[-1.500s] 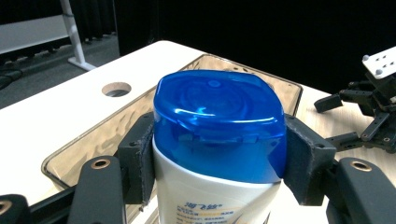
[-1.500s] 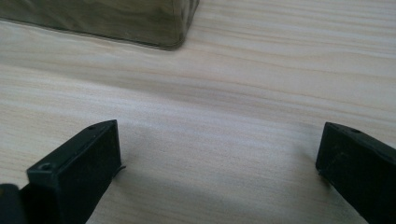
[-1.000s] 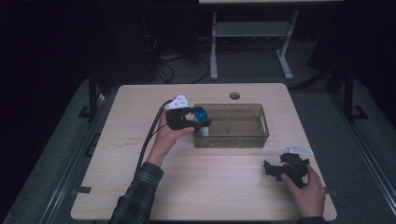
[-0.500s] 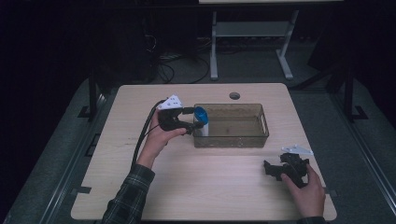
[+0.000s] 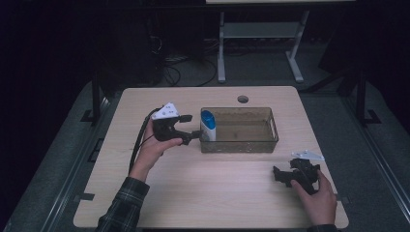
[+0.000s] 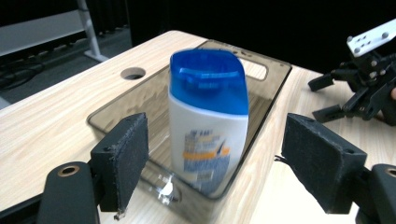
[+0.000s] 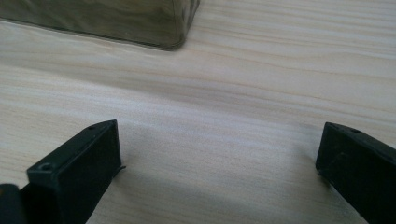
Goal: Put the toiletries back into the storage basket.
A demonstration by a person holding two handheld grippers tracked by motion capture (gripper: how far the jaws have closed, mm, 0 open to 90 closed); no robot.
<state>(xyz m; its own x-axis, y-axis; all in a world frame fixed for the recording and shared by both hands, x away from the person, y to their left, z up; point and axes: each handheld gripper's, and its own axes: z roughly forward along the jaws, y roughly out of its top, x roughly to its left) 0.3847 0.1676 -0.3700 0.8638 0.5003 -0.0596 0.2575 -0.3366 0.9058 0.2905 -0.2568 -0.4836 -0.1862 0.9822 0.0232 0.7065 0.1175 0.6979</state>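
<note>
The shampoo bottle point(image 6: 208, 123) is standing in the tinted bin point(image 5: 270, 126). Your left hand-held gripper point(image 5: 192, 130) is gaping empty; its jaws have just been opening. Your right hand-held gripper point(image 5: 279, 175) is resting wide open, holding nothing.

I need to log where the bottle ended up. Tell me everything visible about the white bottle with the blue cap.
The white plastic bottle with the blue cap stands upright, cap on top, at the left end of the translucent brown plastic bin on the wooden table. Its body is flattened and carries a blurred label with orange and blue print. It rests on the bin floor close to the end wall. The left gripper is open just outside the bin, its pads apart from the bottle.
</note>
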